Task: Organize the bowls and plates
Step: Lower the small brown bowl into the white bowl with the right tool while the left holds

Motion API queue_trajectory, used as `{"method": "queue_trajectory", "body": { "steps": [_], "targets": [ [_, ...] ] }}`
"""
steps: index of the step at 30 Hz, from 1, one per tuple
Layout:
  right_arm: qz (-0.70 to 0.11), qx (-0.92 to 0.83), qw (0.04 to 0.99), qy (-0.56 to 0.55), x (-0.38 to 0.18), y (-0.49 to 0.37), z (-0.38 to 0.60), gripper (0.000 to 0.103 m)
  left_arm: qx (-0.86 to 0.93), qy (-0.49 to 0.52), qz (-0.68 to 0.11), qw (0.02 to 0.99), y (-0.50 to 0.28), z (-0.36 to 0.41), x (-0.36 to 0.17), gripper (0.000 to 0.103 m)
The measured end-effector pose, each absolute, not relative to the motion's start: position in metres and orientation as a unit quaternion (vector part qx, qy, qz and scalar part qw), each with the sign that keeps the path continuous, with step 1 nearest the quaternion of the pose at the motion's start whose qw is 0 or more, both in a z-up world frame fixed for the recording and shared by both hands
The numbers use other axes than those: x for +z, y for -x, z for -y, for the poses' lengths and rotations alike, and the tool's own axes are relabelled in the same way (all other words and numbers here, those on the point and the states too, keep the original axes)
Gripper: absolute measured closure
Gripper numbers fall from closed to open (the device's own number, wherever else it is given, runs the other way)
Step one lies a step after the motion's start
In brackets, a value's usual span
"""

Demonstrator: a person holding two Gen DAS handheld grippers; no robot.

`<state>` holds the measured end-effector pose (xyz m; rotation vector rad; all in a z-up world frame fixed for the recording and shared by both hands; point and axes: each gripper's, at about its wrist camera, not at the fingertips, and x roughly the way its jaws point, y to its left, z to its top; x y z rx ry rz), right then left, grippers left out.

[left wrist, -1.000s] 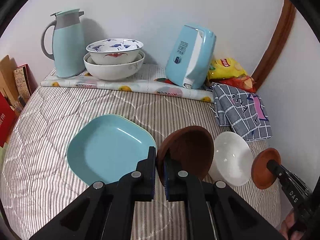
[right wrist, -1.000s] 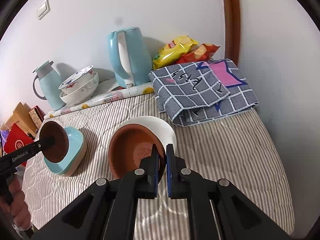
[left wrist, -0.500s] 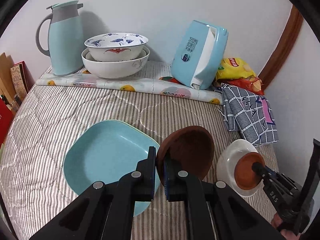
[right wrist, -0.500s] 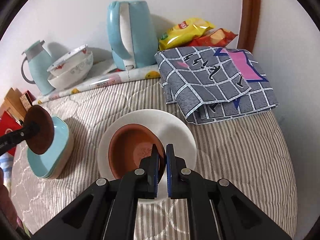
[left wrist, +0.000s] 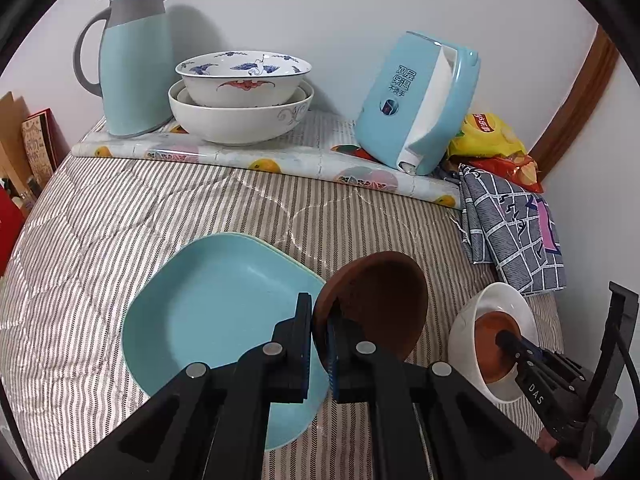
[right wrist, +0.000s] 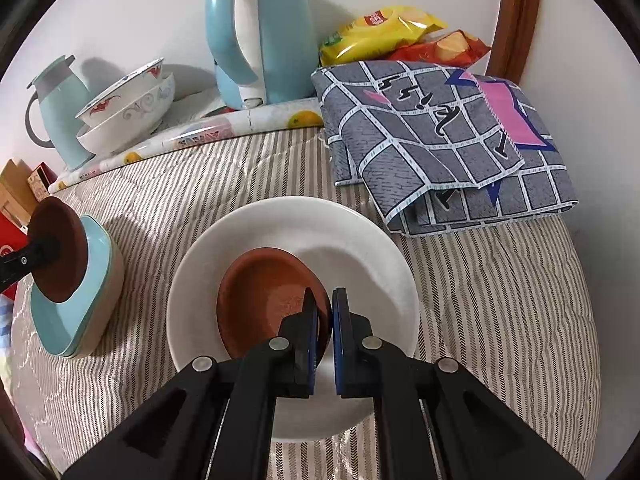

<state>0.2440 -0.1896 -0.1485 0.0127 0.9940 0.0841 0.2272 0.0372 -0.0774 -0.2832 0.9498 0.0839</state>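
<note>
My left gripper [left wrist: 319,320] is shut on the rim of a brown saucer [left wrist: 380,300], held tilted above the right edge of a light-blue square plate [left wrist: 216,320]. In the right wrist view the same saucer [right wrist: 60,256] hangs over the blue plate stack [right wrist: 80,312]. My right gripper [right wrist: 323,308] is shut on the rim of a second brown saucer [right wrist: 264,300], which lies inside a white bowl [right wrist: 292,232]. This bowl [left wrist: 500,300] with the saucer [left wrist: 490,336] also shows in the left wrist view.
Two nested patterned bowls [left wrist: 240,92], a blue thermos jug [left wrist: 132,60] and a blue kettle [left wrist: 416,100] stand on a fruit-print mat at the back. A checked cloth [right wrist: 440,140] and snack bags [right wrist: 392,32] lie at the back right. The surface is striped quilted fabric.
My right gripper has lowered its brown saucer down into the white bowl. My left gripper has moved a little forward, still holding its saucer over the blue plate.
</note>
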Motion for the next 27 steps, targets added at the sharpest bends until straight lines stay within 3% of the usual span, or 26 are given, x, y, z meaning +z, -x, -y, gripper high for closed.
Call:
{"method": "queue_trajectory", "body": {
  "steps": [27],
  "targets": [
    [-0.508,0.032,0.860,0.021,-0.161,-0.260,0.183,0.091,0.038,0.141,-0.464,0.874,-0.225,-0.041,-0.082,0.096]
  ]
}}
